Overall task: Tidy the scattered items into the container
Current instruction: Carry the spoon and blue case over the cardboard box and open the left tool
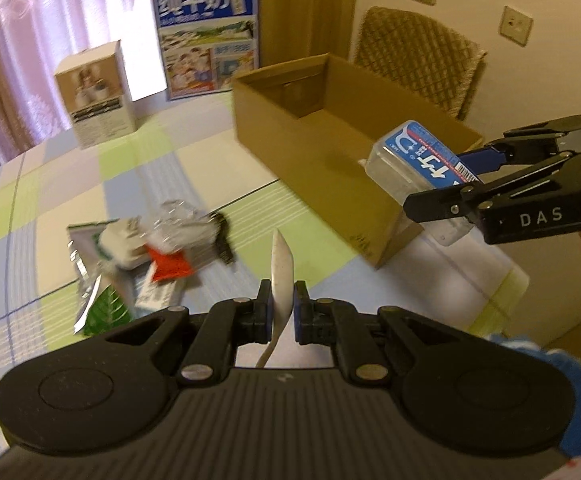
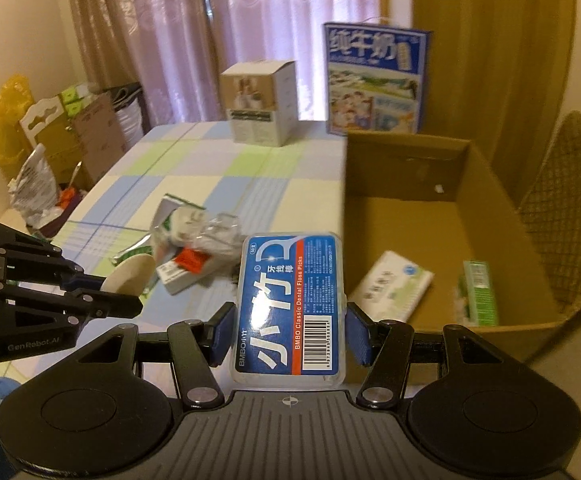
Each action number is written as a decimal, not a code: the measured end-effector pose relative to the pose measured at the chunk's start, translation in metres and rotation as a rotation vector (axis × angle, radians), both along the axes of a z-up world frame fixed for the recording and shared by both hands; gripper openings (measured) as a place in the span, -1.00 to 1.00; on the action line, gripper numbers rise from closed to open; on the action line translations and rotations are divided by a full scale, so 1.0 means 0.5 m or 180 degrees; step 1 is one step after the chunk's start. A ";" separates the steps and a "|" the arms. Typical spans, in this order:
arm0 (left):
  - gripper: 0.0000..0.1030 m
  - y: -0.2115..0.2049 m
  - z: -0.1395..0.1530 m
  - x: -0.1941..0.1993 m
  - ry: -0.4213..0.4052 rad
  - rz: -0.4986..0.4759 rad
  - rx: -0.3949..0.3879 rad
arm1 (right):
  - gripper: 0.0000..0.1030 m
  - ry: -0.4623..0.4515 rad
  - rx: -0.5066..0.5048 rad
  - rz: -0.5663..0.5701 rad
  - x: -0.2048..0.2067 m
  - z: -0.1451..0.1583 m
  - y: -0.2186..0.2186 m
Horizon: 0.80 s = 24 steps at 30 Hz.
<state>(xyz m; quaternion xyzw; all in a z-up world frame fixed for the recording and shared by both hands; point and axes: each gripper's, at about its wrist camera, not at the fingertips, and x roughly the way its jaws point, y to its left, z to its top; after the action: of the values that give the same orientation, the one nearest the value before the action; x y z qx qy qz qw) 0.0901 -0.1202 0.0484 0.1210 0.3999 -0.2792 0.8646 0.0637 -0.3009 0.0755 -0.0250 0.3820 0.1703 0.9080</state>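
Clear plastic floss-pick box (image 2: 290,308), rigid, light, likely slippery, sits clamped across its long sides in the right gripper (image 2: 290,330), while the left gripper (image 1: 283,312) pinches a thin white disc (image 1: 281,276) edgewise

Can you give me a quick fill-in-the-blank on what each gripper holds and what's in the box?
1. The right gripper is shut on a box of dental ____ picks.
2. The left gripper is clamped on a thin white ____.
3. The cardboard box already holds ____ items.
4. The remaining pile lies on the checked ____.

Missing words: floss; disc; two; tablecloth
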 end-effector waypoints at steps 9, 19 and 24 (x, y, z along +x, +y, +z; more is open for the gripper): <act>-0.87 -0.117 0.030 0.015 -0.0079 -0.0300 -0.0006 | 0.05 -0.0077 -0.0098 -0.0185 0.015 0.034 -0.109; -0.87 -0.257 0.038 0.058 -0.0199 -0.0662 0.0129 | 0.05 -0.0050 -0.0133 -0.0338 0.063 0.029 -0.205; -0.87 -0.306 0.027 0.095 -0.0155 -0.0763 0.0136 | 0.05 0.0012 -0.0135 -0.0380 0.089 0.010 -0.239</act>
<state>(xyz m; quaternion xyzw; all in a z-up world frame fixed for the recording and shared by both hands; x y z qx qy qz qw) 0.1378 -0.2729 0.0620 0.1931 0.3674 -0.3689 0.8316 0.1084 -0.4203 0.0804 -0.0212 0.3880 0.1077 0.9151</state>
